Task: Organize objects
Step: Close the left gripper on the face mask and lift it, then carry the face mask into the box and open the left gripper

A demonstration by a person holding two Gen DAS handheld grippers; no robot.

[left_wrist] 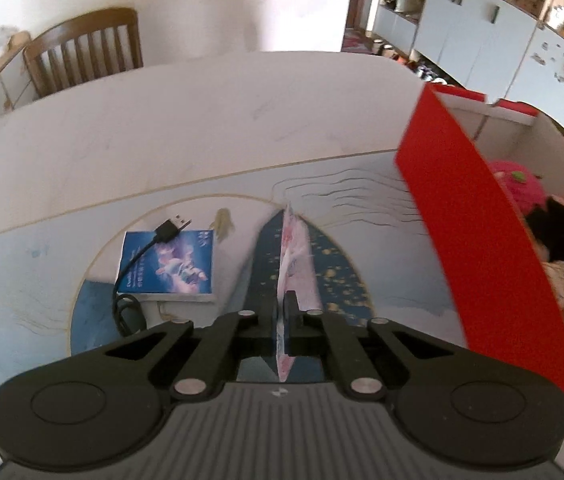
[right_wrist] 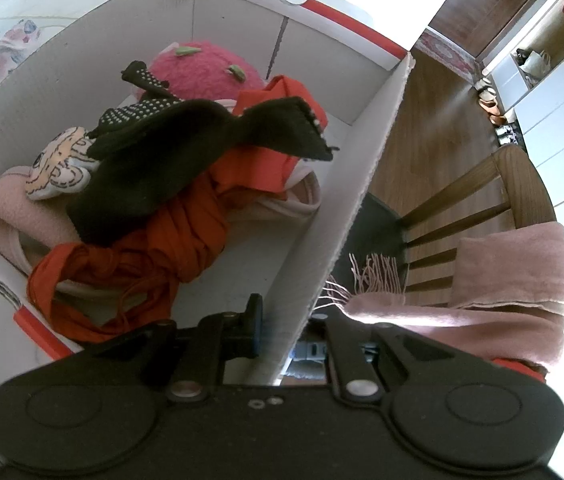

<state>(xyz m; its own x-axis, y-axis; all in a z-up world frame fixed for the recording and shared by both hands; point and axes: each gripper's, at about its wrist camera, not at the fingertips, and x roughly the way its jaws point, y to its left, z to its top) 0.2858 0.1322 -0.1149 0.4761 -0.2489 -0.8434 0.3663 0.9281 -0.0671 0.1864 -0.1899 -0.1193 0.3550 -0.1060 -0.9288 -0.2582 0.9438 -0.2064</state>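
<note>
Above the table, a thin card is pinched edge-up by the left gripper, while the box wall is clamped by the right gripper.

The right gripper straddles the box wall, one finger inside, one outside; inside lie a black sock, an orange cloth, a pink plush; outside, a pink scarf drapes over a wooden chair.

open tabletop left of the red box wall; blue booklet and usb cable nearby
</note>
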